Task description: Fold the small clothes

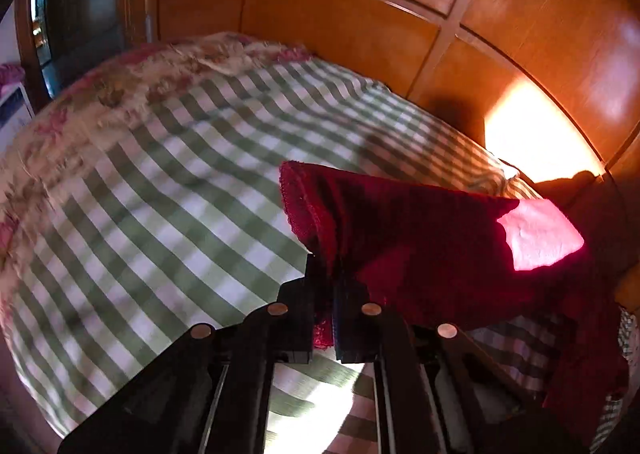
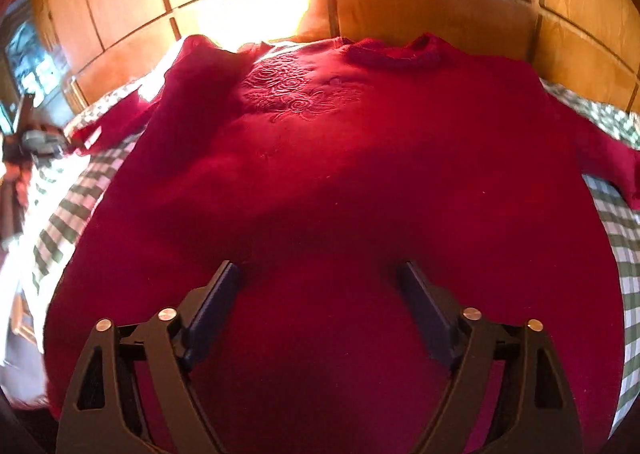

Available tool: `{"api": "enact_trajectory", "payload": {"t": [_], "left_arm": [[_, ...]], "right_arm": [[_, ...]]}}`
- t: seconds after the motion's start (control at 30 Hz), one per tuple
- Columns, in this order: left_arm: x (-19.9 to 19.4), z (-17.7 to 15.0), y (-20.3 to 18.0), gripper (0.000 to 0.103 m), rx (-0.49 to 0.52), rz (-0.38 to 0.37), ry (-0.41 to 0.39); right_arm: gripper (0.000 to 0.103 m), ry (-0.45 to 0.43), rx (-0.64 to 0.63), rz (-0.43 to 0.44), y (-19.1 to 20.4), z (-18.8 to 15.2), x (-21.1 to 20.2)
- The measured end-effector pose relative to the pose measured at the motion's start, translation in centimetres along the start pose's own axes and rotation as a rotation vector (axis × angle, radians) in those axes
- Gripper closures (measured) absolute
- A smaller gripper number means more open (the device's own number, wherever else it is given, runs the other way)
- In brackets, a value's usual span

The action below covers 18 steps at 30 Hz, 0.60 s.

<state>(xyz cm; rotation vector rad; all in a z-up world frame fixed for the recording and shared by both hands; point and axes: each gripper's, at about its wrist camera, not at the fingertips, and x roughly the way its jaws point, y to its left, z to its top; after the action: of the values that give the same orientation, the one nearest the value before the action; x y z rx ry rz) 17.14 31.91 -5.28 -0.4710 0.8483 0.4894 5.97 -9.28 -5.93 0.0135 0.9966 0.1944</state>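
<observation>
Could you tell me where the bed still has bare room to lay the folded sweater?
The widest free patch is the checked sheet left of the left gripper, bordered by the floral quilt. Only narrow checked strips show beside the red sweater, which fills the area under the right gripper.

Deep red sweater [image 2: 360, 182], knitted, with tone-on-tone embroidered roses [image 2: 292, 94] on the chest; same red on the ribbed sleeve cuff [image 1: 308, 206]. Green-and-white check on the bed sheet [image 1: 168, 190]. Cream quilt [image 1: 104, 94] with pink and olive floral print at the far side of the bed. Orange-brown wood panelling [image 1: 400, 6] behind, glossy, with darker dividing strips. Black fingers [image 2: 424, 306], matte, with copper-coloured round pins [image 1: 277, 309].
</observation>
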Motion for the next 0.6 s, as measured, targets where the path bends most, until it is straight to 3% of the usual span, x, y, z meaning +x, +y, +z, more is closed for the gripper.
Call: {"api": "enact_trajectory", "payload": {"t": [0.13, 0.23, 0.3, 0.33, 0.37, 0.43, 0.6], "left_arm": [[-2.0, 3.4, 3.7, 0.098, 0.007, 0.162, -0.084], [-1.4, 4.1, 5.0, 0.097, 0.043, 0.271, -0.057], [-0.1, 3.5, 4.7, 0.095, 0.078, 0.284, -0.014], [0.3, 3.1, 4.3, 0.087, 0.098, 0.276, -0.004], [0.2, 2.5, 3.8, 0.068, 0.105, 0.265, -0.004], [-1.2, 1.2, 2.7, 0.052, 0.087, 0.173, -0.015], [-4.6, -4.7, -2.2, 0.052, 0.162, -0.219, 0.059]], "right_arm": [[0.012, -0.02, 0.001, -0.004, 0.1, -0.3, 0.4], [0.009, -0.027, -0.01, -0.013, 0.2, -0.4, 0.6], [0.009, -0.027, -0.009, -0.01, 0.1, -0.5, 0.5], [0.009, -0.027, -0.008, -0.008, 0.1, -0.5, 0.5], [0.009, -0.027, -0.007, -0.006, 0.0, -0.5, 0.6], [0.008, -0.028, -0.007, -0.007, 0.0, -0.5, 0.5], [0.008, -0.031, -0.001, -0.003, 0.0, -0.6, 0.4]]}}
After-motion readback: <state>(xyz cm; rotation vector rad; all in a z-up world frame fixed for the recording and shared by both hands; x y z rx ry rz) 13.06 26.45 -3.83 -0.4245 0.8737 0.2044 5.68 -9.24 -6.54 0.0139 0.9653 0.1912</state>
